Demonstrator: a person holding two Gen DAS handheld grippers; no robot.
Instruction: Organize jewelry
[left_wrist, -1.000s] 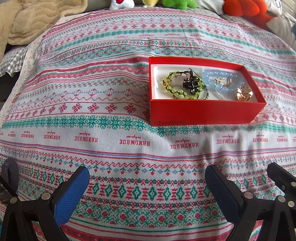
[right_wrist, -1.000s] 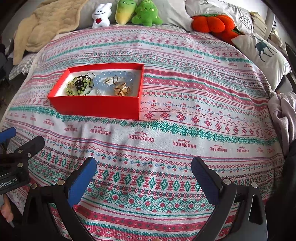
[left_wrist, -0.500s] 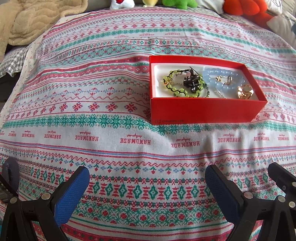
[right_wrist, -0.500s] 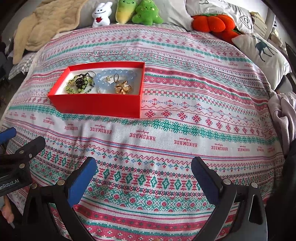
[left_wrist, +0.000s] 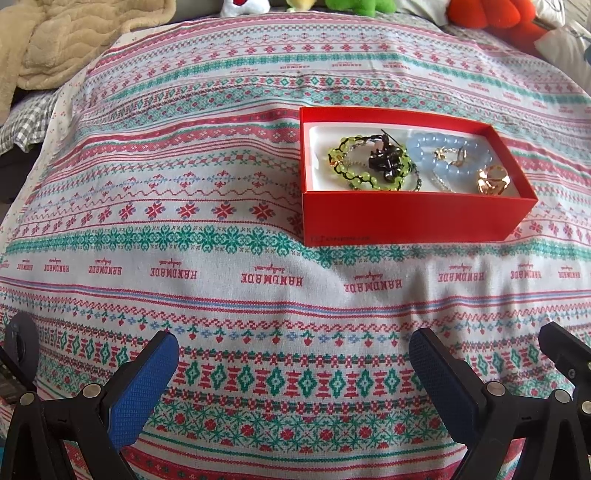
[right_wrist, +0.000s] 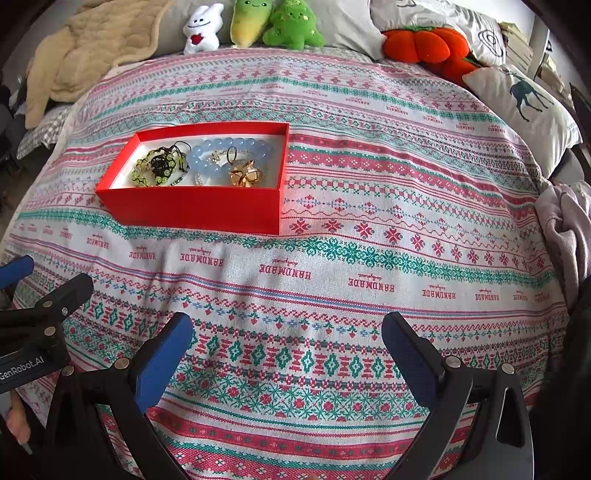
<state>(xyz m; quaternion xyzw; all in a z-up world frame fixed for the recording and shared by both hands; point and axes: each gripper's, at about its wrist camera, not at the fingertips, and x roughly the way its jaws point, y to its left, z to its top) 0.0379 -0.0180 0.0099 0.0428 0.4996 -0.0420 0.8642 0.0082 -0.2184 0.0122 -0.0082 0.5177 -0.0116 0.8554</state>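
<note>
- Open red cardboard box (left_wrist: 413, 216), white-lined: sits on the bed's patterned woven bedspread (left_wrist: 221, 295), well ahead of both tools. Likely light and stiff-walled; would slide on the cloth if nudged.
- Green beaded bracelet on dark cord (left_wrist: 354, 173), left part of the box, with a dark glossy piece (left_wrist: 384, 162) lying on it. Looks limp and tangle-prone; best pinched at a free loop.
- Pale blue round-bead bracelet (left_wrist: 443, 155), right part, touching small gold charms. Smooth beads, probably slippery.
- Gold ring-like ornament (left_wrist: 493, 179), right near corner. Small, hard, apt to skid.
- Left gripper (left_wrist: 293, 373): blue-padded fingers (left_wrist: 144, 384) spread wide, holding nothing, above the bedspread.
- Right gripper (right_wrist: 286, 362): fingers (right_wrist: 162, 362) likewise wide, empty, touching nothing.
</note>
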